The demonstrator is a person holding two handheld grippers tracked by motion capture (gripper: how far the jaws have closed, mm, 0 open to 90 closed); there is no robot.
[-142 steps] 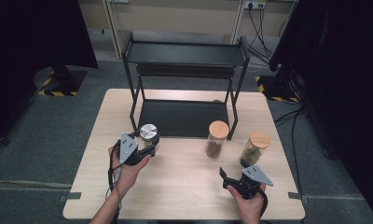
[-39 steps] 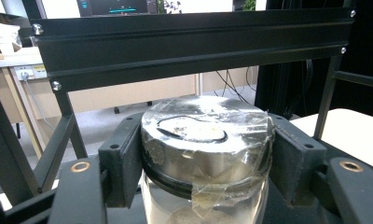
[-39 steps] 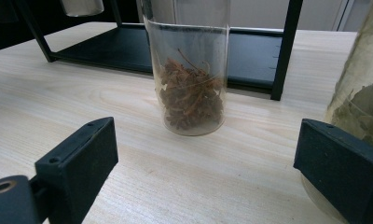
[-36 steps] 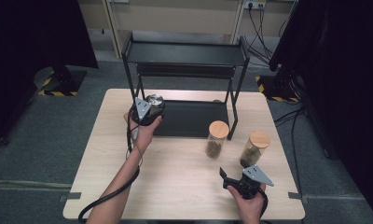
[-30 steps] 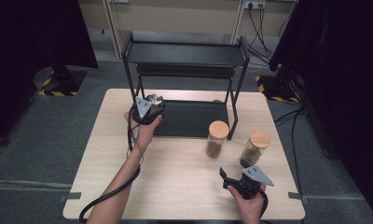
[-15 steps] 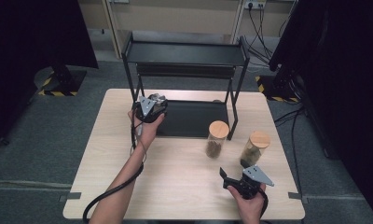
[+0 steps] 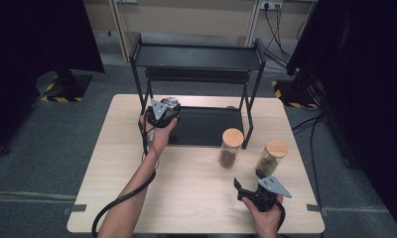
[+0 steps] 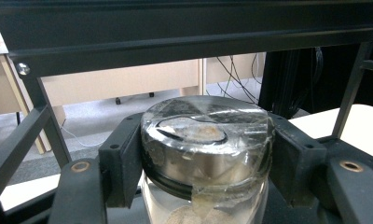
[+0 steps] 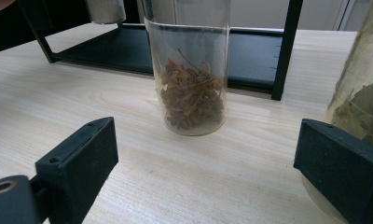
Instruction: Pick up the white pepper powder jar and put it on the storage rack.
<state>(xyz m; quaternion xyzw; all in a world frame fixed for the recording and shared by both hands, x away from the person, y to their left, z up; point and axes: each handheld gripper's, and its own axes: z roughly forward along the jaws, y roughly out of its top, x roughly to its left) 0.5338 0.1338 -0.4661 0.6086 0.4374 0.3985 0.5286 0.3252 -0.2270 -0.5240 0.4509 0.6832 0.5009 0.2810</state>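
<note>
- High view: the left claw (image 7: 163, 110) holds a metal-lidded jar (image 7: 169, 104) at the left end of the black rack (image 7: 201, 57), over its lower shelf (image 7: 206, 126); the right claw (image 7: 250, 191) rests low on the bench (image 7: 196, 183).
- Left gripper view: both jaws clamp the jar's taped lid (image 8: 205, 135).
- Right gripper view: jaws stand apart, empty, facing a jar of brown dried bits (image 9: 191, 88).

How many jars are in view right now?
3: a metal-lidded jar held in the left gripper at the black rack, and two wooden-lidded jars on the table, one left of the other.
</note>
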